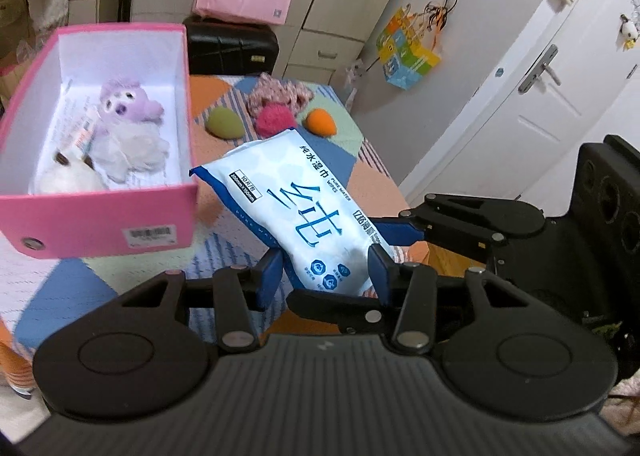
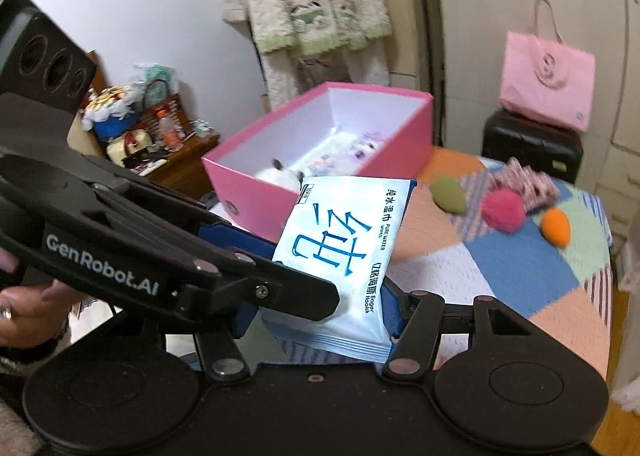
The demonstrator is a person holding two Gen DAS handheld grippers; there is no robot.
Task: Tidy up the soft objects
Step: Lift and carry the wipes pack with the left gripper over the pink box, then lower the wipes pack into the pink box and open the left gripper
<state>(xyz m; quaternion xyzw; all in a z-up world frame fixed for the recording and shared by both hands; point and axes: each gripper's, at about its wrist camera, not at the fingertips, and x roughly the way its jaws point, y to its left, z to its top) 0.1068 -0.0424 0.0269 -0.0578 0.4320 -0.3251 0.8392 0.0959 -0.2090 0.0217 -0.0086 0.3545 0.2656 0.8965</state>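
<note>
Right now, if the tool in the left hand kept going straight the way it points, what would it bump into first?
The left tool already grips the white-and-blue wet-wipes packet. Beyond it, probably the fuzzy pink pom-pom ball on the patchwork cloth, though depth is unclear.

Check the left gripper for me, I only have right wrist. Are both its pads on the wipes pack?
Observer: Yes. The left wrist view shows the left gripper with a blue pad on each side of the wipes pack, near its lower end.
Operator: What's in the box? I see one white toy.
Observer: The pink box also holds a purple plush and a second white plush.
Operator: Any label on the box end? The pack blocks it.
Observer: A barcode sticker sits on the near end wall.
</note>
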